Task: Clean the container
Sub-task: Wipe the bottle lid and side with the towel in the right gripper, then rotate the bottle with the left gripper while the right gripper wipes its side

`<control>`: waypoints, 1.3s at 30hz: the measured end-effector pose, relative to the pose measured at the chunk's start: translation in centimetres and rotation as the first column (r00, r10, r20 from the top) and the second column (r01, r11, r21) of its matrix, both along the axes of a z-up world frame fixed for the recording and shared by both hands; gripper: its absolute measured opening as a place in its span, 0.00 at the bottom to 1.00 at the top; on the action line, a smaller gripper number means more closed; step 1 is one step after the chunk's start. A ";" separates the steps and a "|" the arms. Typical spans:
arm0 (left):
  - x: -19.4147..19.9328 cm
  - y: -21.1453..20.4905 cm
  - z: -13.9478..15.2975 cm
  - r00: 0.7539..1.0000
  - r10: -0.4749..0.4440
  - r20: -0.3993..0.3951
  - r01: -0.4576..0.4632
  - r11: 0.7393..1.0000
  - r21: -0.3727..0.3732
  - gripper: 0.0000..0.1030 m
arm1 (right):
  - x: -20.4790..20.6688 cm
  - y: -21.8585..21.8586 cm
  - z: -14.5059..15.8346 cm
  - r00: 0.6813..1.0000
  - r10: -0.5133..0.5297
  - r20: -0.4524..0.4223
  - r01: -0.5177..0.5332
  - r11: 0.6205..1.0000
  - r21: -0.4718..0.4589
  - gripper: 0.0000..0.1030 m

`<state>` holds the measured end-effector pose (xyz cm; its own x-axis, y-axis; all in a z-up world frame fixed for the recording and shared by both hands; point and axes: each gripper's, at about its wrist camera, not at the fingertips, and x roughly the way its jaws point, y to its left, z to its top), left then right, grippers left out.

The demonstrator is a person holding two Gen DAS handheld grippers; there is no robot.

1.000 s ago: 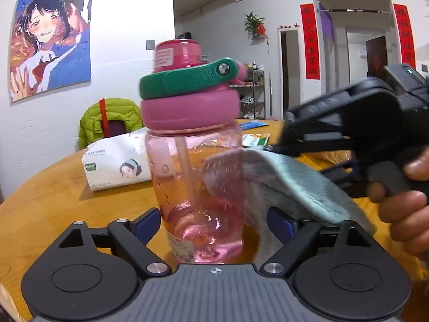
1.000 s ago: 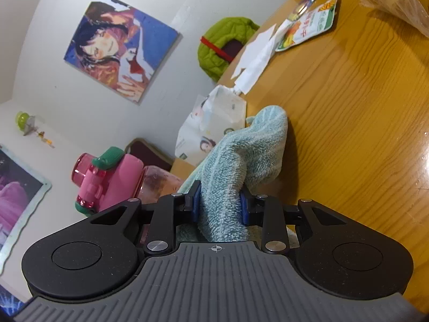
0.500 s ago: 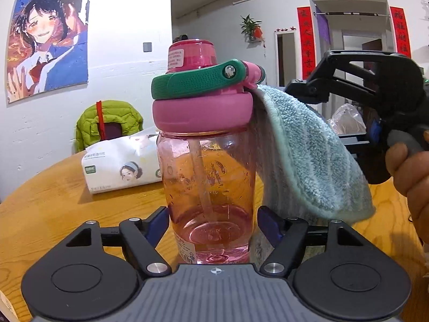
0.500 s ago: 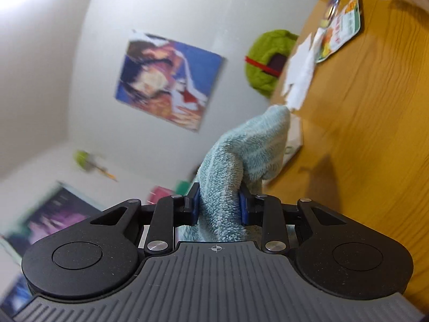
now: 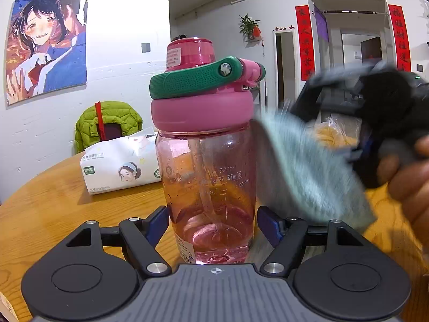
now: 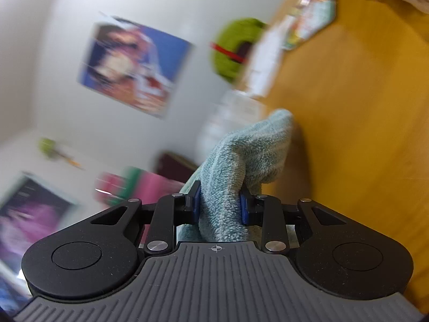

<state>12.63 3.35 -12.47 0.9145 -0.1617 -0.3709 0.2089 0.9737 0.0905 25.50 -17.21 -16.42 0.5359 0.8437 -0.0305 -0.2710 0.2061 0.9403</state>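
The pink water bottle (image 5: 209,177) stands upright on the round wooden table (image 5: 48,198), directly ahead of my left claw (image 5: 213,226). Its body is clear pink plastic with printed measure marks and a straw inside; a pink screw lid (image 5: 201,112) with a green carry handle (image 5: 195,79) tops it. My left claw is clamped on the bottle's lower body, a blue pad (image 5: 158,222) against each side.

A light blue-green terry cloth (image 6: 241,166) is pinched between the narrow jaws of my right claw (image 6: 220,206). In the left view the cloth hangs just beside the bottle's right flank, below the lid; blur prevents me from confirming contact. The hand (image 5: 410,177) gripping the right claw shows at that view's right edge.

Behind the bottle on the table lies a pack of facial tissues (image 5: 120,169). A chair draped with a green puffer jacket (image 5: 107,123) stands at the far edge. An anime poster (image 5: 45,45) hangs on the white wall.
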 end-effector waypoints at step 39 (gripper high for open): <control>-0.2 0.2 0.3 1.000 -0.020 0.016 0.020 1.000 -0.014 0.69 | -0.5 2.0 1.5 1.000 -0.014 -0.023 0.005 0.938 -0.348 0.33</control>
<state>12.40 3.51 -12.21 0.9168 -0.1850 -0.3540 0.2268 0.9707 0.0800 25.01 -15.17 -14.93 0.5393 0.7728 -0.3346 -0.2447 0.5239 0.8158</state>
